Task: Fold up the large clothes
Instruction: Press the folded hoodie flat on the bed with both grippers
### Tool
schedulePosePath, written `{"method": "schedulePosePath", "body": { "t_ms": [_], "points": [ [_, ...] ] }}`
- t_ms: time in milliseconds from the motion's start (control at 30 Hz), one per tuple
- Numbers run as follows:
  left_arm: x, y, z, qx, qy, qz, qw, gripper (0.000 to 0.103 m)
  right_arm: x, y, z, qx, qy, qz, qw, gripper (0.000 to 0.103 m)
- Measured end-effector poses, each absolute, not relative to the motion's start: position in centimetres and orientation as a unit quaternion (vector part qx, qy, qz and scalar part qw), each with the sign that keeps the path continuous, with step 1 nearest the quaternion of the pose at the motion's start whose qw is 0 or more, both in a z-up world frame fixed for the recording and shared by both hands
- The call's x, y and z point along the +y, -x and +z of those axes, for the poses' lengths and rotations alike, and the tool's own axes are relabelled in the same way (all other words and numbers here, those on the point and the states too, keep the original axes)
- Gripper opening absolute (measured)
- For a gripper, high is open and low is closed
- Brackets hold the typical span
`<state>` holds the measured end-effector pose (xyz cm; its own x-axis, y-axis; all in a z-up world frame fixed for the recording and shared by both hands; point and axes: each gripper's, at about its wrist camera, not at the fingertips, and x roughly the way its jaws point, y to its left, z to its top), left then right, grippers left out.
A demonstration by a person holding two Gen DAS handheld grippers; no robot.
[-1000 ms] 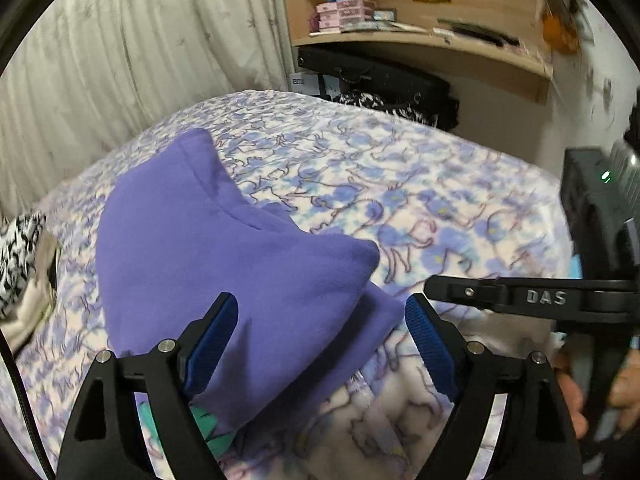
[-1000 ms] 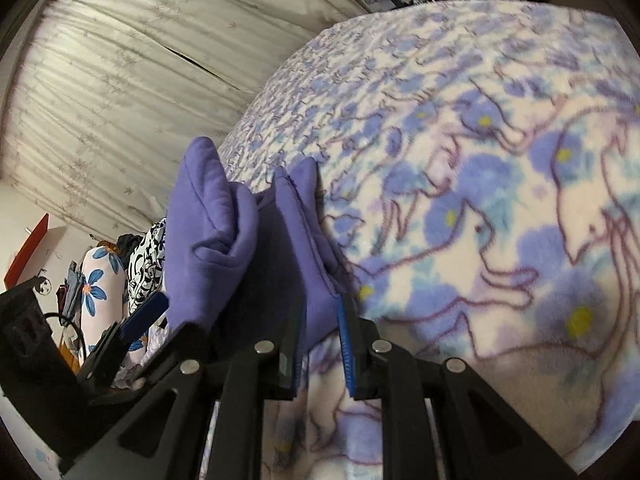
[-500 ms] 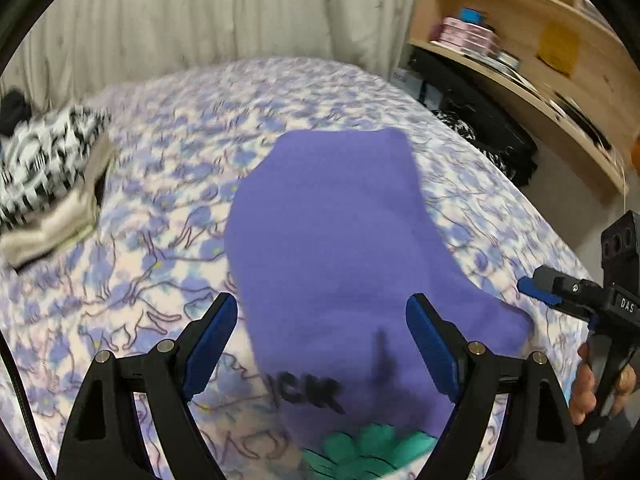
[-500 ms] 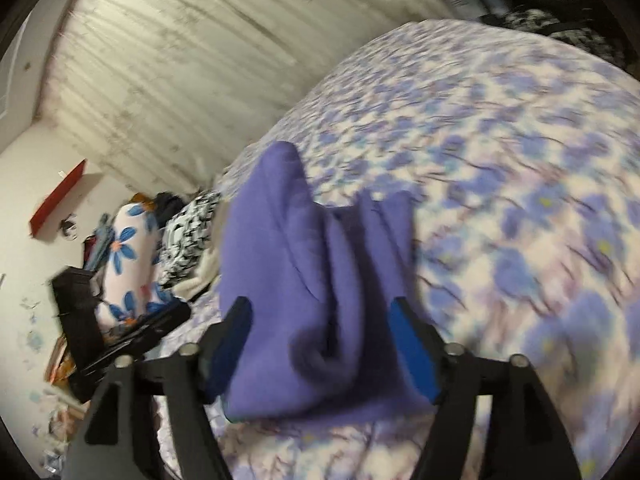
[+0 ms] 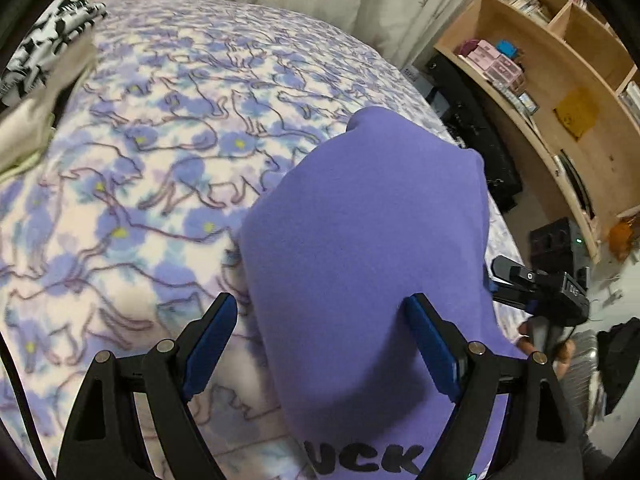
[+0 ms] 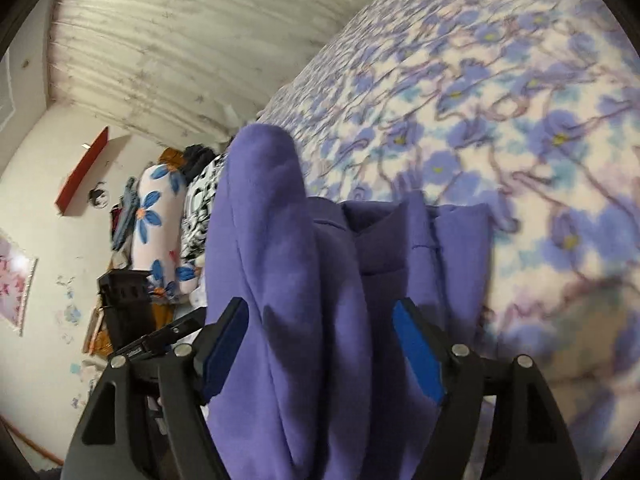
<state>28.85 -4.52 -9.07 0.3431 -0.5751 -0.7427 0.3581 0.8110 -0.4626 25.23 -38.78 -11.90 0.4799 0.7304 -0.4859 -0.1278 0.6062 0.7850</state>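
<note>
Left wrist view: the left tongs [image 5: 320, 344] stand wide apart at the bottom of the frame, blue pads facing inward, gripping nothing. The purple garment [image 5: 368, 248] lies folded on the bed [image 5: 160, 160], filling the centre and lower right of the frame and passing between the two pads; whether it touches the right pad cannot be told. Black printed letters show on the fabric at the bottom edge. The right tongs [image 5: 536, 292] appear at the right edge of the frame, beside the garment's right side. A black-and-white patterned cloth [image 5: 52, 44] lies at the upper left. A wooden shelf unit [image 5: 560, 80] occupies the upper right.

Right wrist view: the right tongs [image 6: 320, 354] are spread wide at the bottom centre, closed on nothing. The purple garment [image 6: 312, 300] sits bunched in thick folds between the pads, rising to the frame centre. The bed [image 6: 520, 100] fills the right half. A curtain [image 6: 180, 40] hangs at the upper left.
</note>
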Motion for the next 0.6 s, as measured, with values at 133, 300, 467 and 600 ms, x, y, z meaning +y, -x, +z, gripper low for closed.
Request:
{"method": "schedulePosePath", "body": {
  "t_ms": [133,300,467,600],
  "points": [
    [-5.1,-29.8,-10.4,0.510,0.123,-0.287,0.802,0.100,-37.4,-26.5,-12.1,0.439,-0.345,0.314,0.768,0.075],
    [-6.0,-30.8,-11.3,0.523,0.136,-0.294,0.788,0.100,-36.0,-27.4,-12.5,0.462,-0.329,0.333,0.754,0.075],
    [-8.5,-30.7,-10.3,0.515,0.097,-0.283,0.803,0.098,-35.6,-25.7,-10.4,0.442,-0.268,0.306,0.799,0.029],
    [-11.0,-29.9,-9.1,0.512,0.046,-0.272,0.814,0.098,-37.0,-23.0,-8.0,0.408,-0.247,0.289,0.830,0.020]
  ]
}}
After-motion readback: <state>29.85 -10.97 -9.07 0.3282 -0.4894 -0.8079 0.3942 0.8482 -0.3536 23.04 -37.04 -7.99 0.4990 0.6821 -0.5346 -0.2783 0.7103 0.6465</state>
